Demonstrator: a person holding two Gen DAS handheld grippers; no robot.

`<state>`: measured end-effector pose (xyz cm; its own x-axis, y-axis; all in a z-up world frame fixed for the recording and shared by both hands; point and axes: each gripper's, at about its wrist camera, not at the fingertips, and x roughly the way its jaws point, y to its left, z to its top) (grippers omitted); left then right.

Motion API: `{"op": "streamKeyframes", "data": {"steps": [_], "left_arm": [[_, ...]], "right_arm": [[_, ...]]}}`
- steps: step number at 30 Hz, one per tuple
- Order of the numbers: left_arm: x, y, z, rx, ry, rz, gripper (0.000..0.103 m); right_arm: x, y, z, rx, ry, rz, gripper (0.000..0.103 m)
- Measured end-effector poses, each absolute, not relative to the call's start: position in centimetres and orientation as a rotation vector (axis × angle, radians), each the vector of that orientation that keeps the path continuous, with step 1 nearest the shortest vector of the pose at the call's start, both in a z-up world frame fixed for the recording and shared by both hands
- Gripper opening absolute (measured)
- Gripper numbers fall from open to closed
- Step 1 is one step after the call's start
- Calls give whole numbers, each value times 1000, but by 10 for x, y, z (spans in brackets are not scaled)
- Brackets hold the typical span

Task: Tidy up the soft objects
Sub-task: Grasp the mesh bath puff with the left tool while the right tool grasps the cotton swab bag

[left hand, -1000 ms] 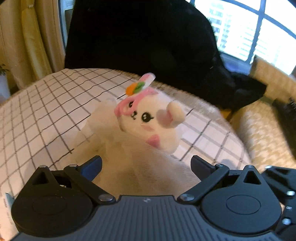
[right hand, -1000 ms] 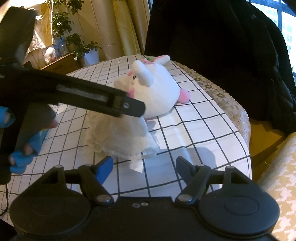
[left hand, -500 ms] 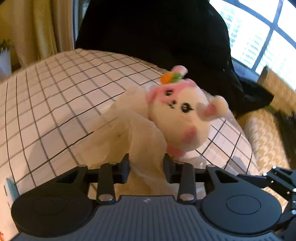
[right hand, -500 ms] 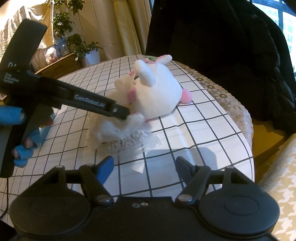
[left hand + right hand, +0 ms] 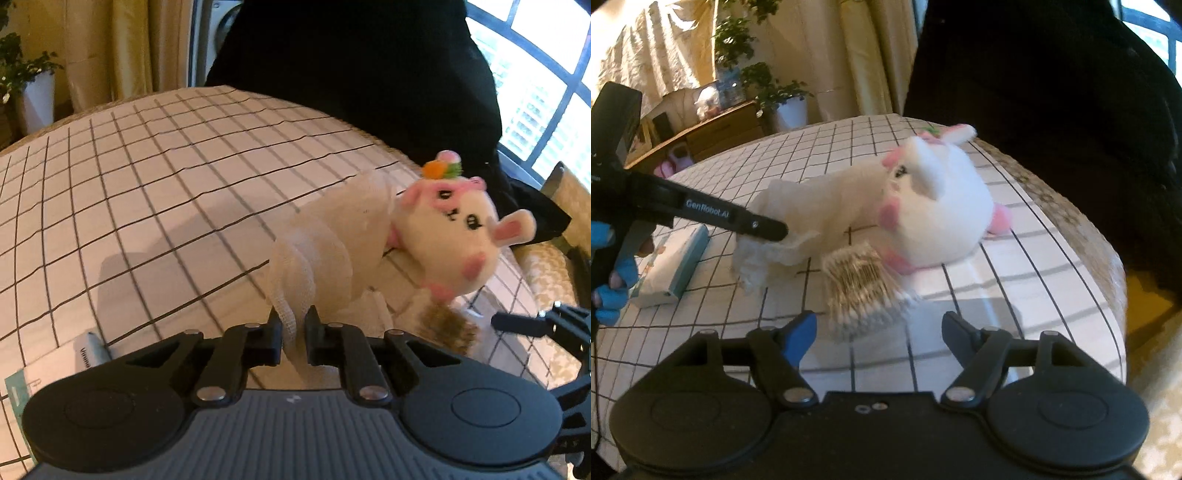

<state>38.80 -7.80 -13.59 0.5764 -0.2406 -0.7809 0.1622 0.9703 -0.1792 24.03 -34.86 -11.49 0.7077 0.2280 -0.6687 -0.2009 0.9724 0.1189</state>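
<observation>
- The table [image 5: 155, 192], under its white grid-check cloth, carries everything; a dark coat-like mass [image 5: 351, 66] stands behind its far edge.
- The white plush animal [image 5: 938, 210] with pink cheeks lies on its side near that far edge, its face turned toward my left side.
- The gauzy white mesh cloth [image 5: 325, 251] runs from beside the plush's face out to my left gripper [image 5: 293, 332], whose jaws are closing on a gathered fold of it; the fabric is pinched between the pads, and from the right wrist view the fold hangs limp under the tip.
- My right gripper [image 5: 879, 332] stands wide apart with nothing in it, just short of the bundle of cotton swabs [image 5: 860, 280] lying close against the plush's lower side.
- A small tissue pack [image 5: 670, 266] lies on the cloth, apart from the rest.
- To do this step well, I judge I should draw the mesh away low and slowly: it looks light and loose, so a thin fold could slip out.
- I cannot tell whether the mesh is caught under the plush; if the plush starts to drag, my free right gripper could steady it.
- The swabs sit near the mesh's path, so I would pull away from them.
</observation>
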Motion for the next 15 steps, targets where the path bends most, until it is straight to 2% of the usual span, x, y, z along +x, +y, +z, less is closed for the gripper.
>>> {"op": "streamKeyframes", "data": {"steps": [4,7,13,15], "left_arm": [[391,-77,-143,-91,944,-245,12],[393,-82,-144,-77,939,-248,12],[394,-84,-143,-64,938,-241,13],[390,-83,-141,-65,932,-252,19]], "right_arm": [[256,-338,-120,-8,751,242,83],[263,-328,-124,-42,756,246,84],[266,-316,-129,-107,761,224,75],[264,-314,-129,-106,754,228,67]]}}
